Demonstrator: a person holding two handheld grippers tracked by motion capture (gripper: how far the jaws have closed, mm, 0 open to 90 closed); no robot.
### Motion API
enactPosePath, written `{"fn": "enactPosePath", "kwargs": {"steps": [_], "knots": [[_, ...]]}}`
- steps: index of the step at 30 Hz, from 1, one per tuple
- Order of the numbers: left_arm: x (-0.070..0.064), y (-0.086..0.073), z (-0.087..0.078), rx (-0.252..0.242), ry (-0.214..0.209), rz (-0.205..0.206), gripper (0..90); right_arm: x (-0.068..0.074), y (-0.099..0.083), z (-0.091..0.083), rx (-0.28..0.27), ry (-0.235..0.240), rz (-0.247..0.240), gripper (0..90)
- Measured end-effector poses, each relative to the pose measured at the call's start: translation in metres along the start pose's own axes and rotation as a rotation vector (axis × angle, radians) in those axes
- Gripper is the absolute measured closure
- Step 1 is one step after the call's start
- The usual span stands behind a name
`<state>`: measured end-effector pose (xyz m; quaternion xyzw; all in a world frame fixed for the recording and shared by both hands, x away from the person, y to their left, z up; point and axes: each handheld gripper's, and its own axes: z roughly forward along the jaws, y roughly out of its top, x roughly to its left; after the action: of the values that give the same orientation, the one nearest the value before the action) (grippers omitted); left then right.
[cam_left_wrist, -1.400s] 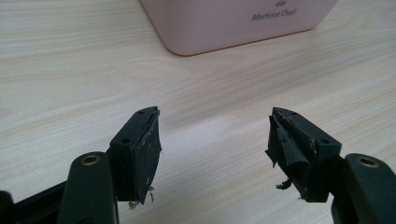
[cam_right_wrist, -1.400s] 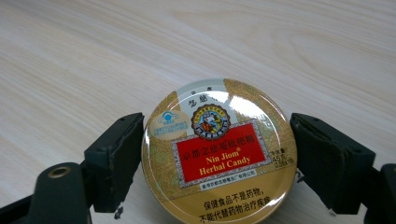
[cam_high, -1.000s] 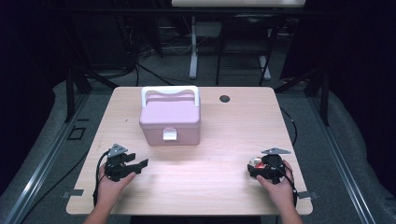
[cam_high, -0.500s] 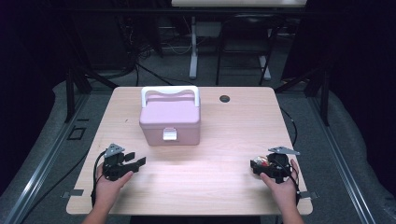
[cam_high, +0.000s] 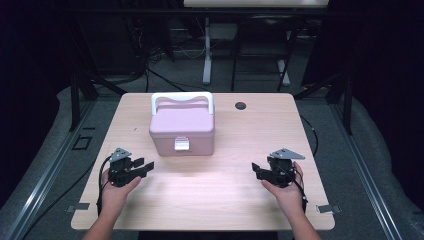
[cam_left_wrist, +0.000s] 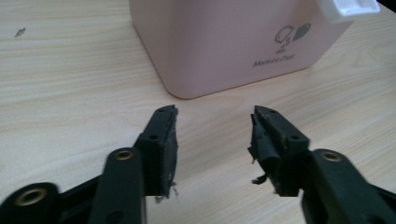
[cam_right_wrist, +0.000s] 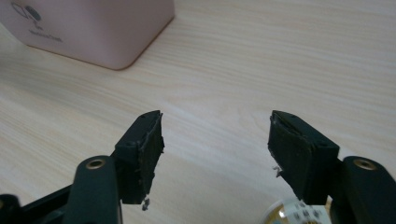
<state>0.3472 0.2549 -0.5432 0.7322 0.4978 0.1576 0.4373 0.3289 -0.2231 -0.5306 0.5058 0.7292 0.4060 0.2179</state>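
A pink medicine chest (cam_high: 182, 127) with a white handle (cam_high: 182, 97) and a white latch (cam_high: 181, 145) stands closed on the wooden table (cam_high: 220, 200), left of centre. My left gripper (cam_high: 144, 166) rests on the table in front of the chest, to its left. It is open and points right. In the left gripper view its jaws (cam_left_wrist: 215, 114) stand apart with nothing between them, and the chest's corner (cam_left_wrist: 224, 42) is just ahead. My right gripper (cam_high: 257, 169) sits at the front right, open and pointing left, and is empty (cam_right_wrist: 215, 116). The chest (cam_right_wrist: 93, 23) lies farther off to its upper left.
A black cable hole (cam_high: 240, 105) sits in the table near the far edge. Tape marks (cam_high: 77, 207) lie at the front corners. Dark floor, table legs and cables surround the table. Bare wood stretches between the two grippers.
The right gripper drifted slightly right, then came back left and a little forward. The left gripper has barely shifted. Both remain open.
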Motion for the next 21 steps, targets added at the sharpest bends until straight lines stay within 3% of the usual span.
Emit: {"fn": "enactPosePath", "kwargs": {"steps": [4,7,8,12,14,21], "knots": [[0.007,0.007,0.002,-0.012,0.014,-0.013,58.3,0.005,0.008,0.010,-0.066,0.059,-0.007,45.6],[0.013,0.013,0.004,-0.023,0.035,-0.011,60.1,0.010,0.016,0.016,-0.057,0.083,0.001,49.4],[0.014,0.014,0.004,-0.023,0.046,-0.011,60.1,0.012,0.019,0.018,-0.053,0.069,-0.013,50.8],[0.021,0.017,0.007,-0.057,0.038,-0.041,60.2,0.018,0.028,0.030,-0.037,0.080,-0.004,54.4],[0.025,0.018,0.008,-0.053,0.048,-0.040,60.2,0.021,0.033,0.039,-0.022,0.093,0.009,55.2],[0.031,0.030,0.011,-0.076,0.032,-0.025,68.1,0.037,0.048,0.064,-0.023,0.103,-0.030,66.4]]}}
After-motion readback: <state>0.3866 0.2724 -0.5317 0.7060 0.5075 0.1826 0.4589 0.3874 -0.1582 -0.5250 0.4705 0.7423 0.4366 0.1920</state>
